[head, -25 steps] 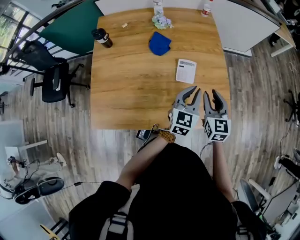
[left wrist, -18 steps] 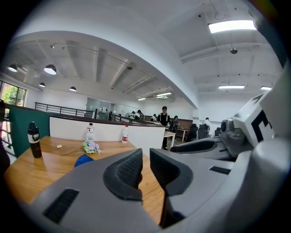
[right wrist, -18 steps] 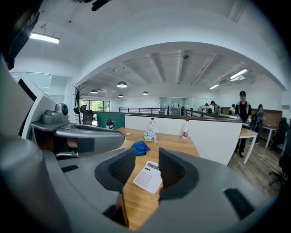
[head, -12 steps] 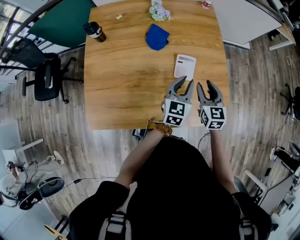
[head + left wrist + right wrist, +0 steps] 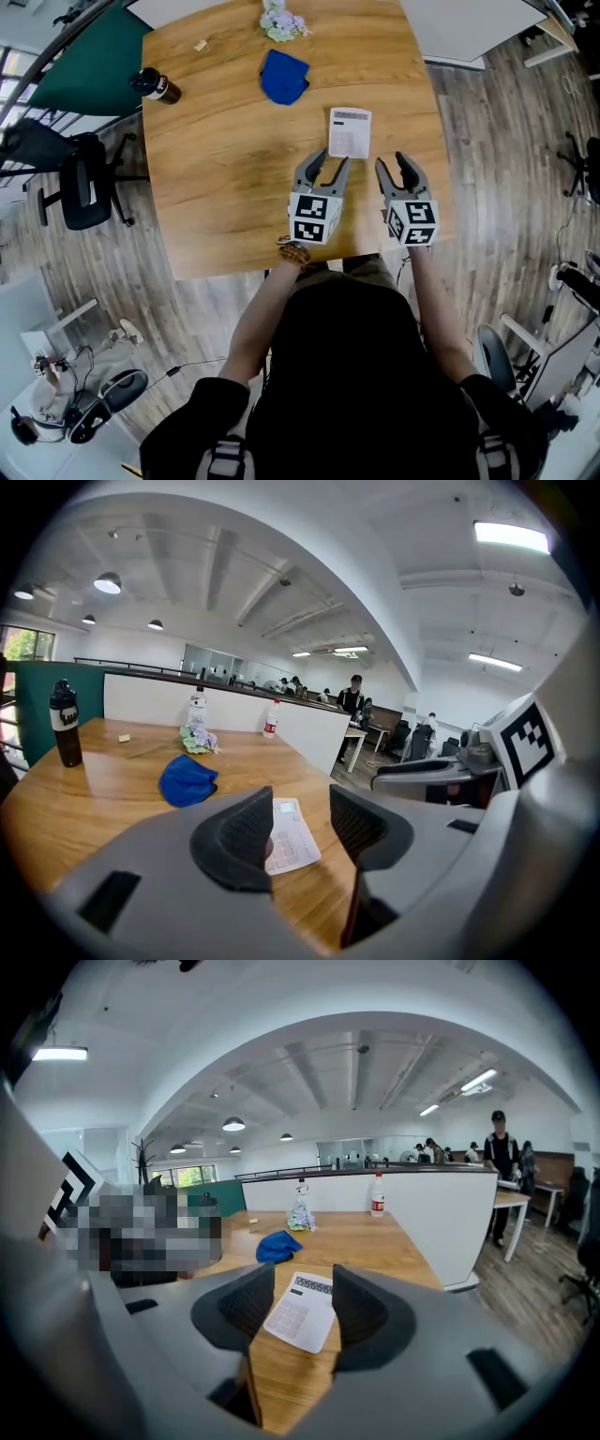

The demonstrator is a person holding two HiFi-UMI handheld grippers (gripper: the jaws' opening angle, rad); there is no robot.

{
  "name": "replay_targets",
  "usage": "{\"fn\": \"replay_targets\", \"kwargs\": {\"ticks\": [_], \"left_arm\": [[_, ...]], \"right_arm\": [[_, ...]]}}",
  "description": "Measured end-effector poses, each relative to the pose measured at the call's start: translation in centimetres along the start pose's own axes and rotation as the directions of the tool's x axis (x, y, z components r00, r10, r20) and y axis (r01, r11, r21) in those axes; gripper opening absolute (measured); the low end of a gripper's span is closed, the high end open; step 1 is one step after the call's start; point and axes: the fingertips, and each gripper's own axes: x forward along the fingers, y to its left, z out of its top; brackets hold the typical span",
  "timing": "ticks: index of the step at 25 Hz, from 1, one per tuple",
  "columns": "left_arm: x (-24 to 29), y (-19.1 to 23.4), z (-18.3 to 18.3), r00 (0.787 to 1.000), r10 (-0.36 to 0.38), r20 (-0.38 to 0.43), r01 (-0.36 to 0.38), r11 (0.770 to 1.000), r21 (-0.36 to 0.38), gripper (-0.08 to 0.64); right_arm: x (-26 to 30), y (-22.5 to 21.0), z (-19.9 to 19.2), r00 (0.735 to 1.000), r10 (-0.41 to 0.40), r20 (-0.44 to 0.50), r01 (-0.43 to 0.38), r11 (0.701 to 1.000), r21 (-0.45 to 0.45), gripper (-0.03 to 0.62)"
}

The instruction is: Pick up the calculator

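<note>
The white calculator (image 5: 350, 132), a dark display strip at its far end, lies flat on the table (image 5: 216, 178); left claw (image 5: 326, 165) and right claw (image 5: 395, 166), jaws just opening, gape empty

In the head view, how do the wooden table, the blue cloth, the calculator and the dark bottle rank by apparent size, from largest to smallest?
1. wooden table, by far the largest.
2. blue cloth and calculator: they look about equal, so I do not rank them.
3. dark bottle, the smallest.
</note>
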Motion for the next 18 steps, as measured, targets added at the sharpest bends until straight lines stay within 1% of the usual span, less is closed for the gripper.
{"fn": "replay_targets", "kwargs": {"ticks": [2,4,7,10,12,15,18], "left_arm": [[0.8,0.6,-0.9,0.999,0.011,-0.03,-0.011,1.0,0.0,0.21],[1.5,1.5,-1.8,0.997,0.045,-0.06,-0.045,0.999,0.004,0.21],[2.5,2.0,-3.1,0.991,0.083,-0.101,-0.083,0.997,-0.002,0.21],[3.7,2.9,-4.6,0.983,0.124,-0.134,-0.126,0.992,-0.006,0.217],[4.4,3.5,-5.3,0.977,0.153,-0.15,-0.155,0.988,-0.002,0.233],[5.4,3.9,-6.3,0.971,0.17,-0.167,-0.175,0.985,-0.012,0.242],[6.4,4.9,-7.3,0.963,0.198,-0.183,-0.206,0.978,-0.029,0.249]], "right_arm": [[0.7,-0.8,-0.9,1.0,0.015,-0.004,-0.015,0.999,0.03,0.202],[1.7,-1.2,-1.6,0.999,0.045,-0.012,-0.044,0.998,0.048,0.222],[2.9,-1.3,-2.3,0.993,0.115,-0.021,-0.114,0.992,0.052,0.234],[4.4,-1.6,-3.2,0.986,0.163,-0.04,-0.161,0.986,0.054,0.255],[5.4,-1.9,-4.1,0.981,0.179,-0.069,-0.175,0.983,0.062,0.265],[6.8,-2.4,-5.6,0.974,0.19,-0.119,-0.182,0.98,0.076,0.262],[8.3,-2.7,-6.6,0.967,0.22,-0.132,-0.207,0.973,0.102,0.273]]}}
